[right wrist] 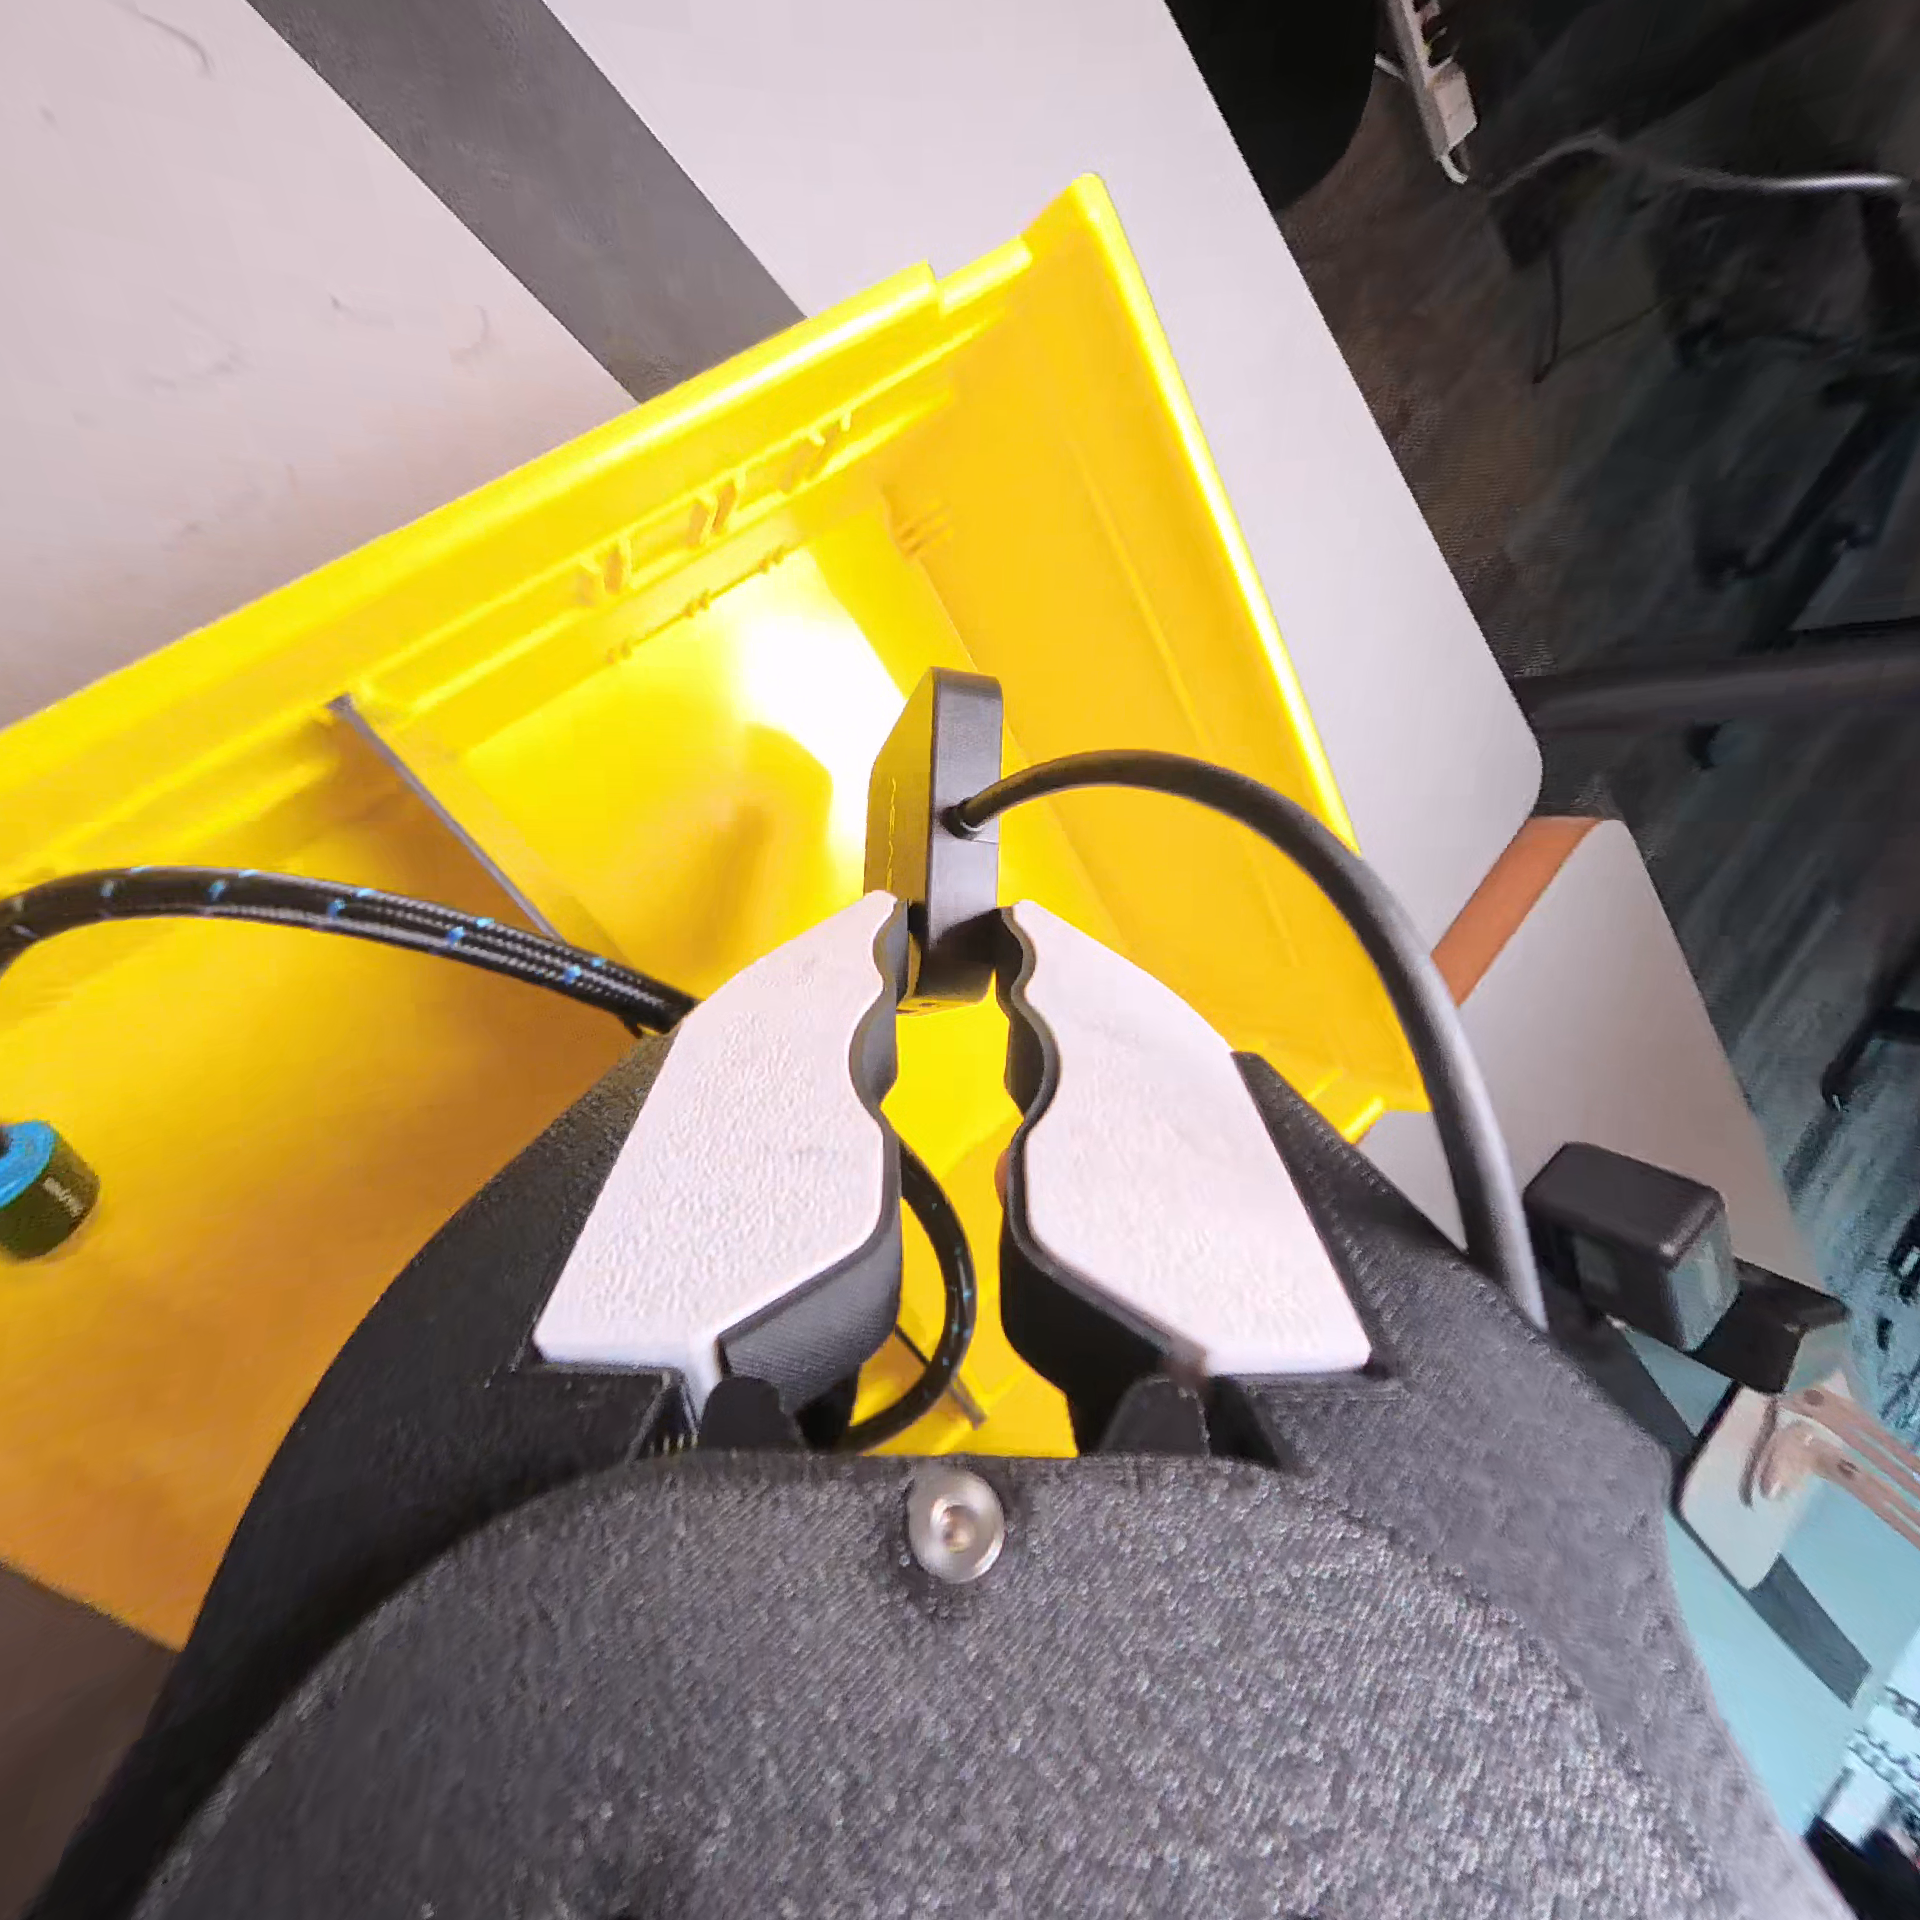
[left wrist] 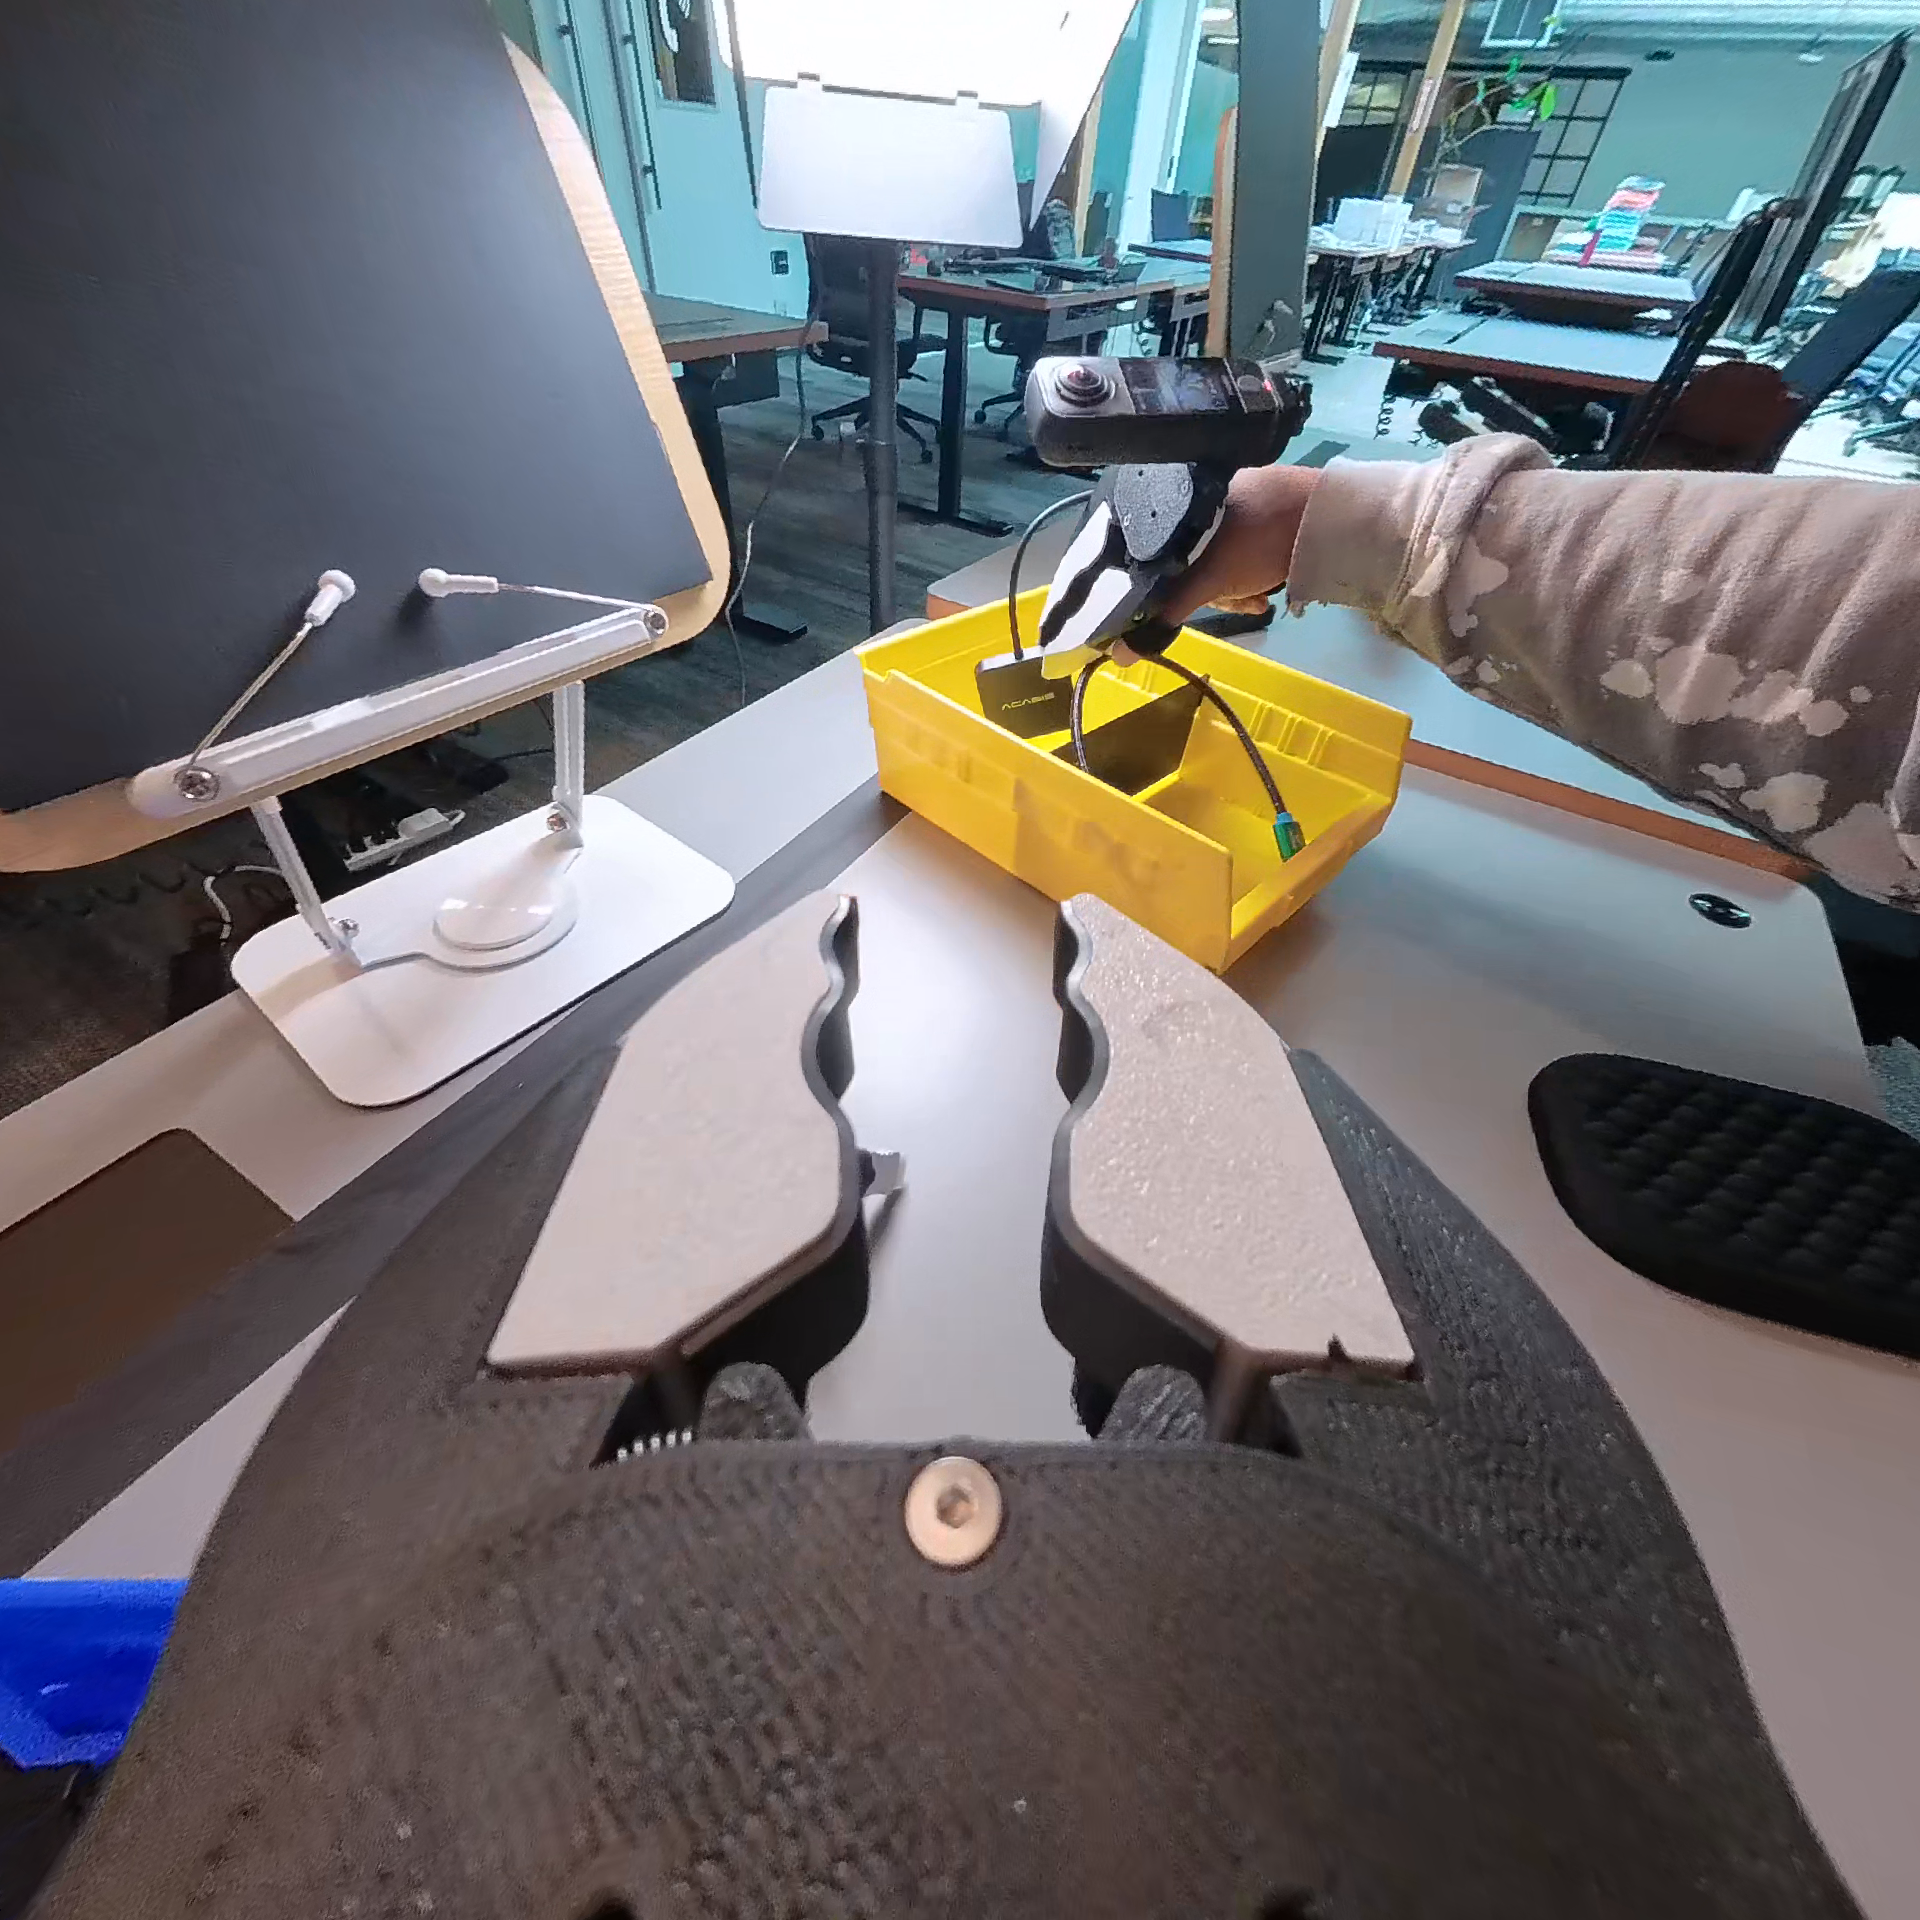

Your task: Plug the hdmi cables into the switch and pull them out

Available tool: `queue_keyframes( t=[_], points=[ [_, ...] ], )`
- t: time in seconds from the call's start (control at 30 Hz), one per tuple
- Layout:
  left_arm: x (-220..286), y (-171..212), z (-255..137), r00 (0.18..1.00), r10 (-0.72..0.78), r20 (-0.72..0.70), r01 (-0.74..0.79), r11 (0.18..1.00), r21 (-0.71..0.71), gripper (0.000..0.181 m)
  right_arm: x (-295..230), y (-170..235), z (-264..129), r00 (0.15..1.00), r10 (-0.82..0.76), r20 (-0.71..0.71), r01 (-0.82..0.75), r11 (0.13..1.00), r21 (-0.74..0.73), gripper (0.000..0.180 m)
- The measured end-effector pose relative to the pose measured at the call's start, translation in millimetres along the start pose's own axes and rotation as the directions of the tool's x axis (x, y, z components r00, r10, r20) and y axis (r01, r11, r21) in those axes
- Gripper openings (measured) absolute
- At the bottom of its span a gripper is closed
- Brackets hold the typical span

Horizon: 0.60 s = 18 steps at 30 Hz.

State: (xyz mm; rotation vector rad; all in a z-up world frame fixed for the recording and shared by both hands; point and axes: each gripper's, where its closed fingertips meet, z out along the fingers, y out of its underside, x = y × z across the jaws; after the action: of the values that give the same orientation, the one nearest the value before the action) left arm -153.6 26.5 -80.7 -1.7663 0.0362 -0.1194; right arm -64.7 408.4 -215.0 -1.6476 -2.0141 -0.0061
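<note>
Your right claw [right wrist: 951, 940] pinches the switch [right wrist: 940, 821] over the yellow bin [right wrist: 1091, 499]; lift it out slowly, minding trailing cables, left claw [left wrist: 956, 951] spread ready.

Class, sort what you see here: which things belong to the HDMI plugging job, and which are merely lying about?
Job:
HDMI switch, held in the right claw
braided HDMI cable
left claw, open
yellow bin

Lying about:
white stand
black mesh pad
blue object
</note>
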Motion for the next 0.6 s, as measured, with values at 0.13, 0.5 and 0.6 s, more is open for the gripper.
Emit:
queue_keyframes(
  t=[0.13,0.5,0.6],
  points=[
    [-8.2,3.5,-0.2,1.000,-0.019,0.001,0.019,1.000,-0.004,0.036,-4.2,-3.7,14.6,0.999,-0.035,0.027,0.037,0.998,-0.052,0.015],
    [-20.8,-2.3,-11.6,0.999,-0.034,0.019,0.033,0.999,0.023,0.036,-5.5,-11.7,9.3,0.998,0.013,0.058,-0.010,0.998,-0.059,0.016],
    [-22.6,-4.2,-14.7,0.999,-0.037,0.021,0.037,0.999,0.030,0.036,-8.3,-10.3,-3.4,0.996,0.035,0.078,-0.032,0.999,-0.038,0.019]
  ],
)
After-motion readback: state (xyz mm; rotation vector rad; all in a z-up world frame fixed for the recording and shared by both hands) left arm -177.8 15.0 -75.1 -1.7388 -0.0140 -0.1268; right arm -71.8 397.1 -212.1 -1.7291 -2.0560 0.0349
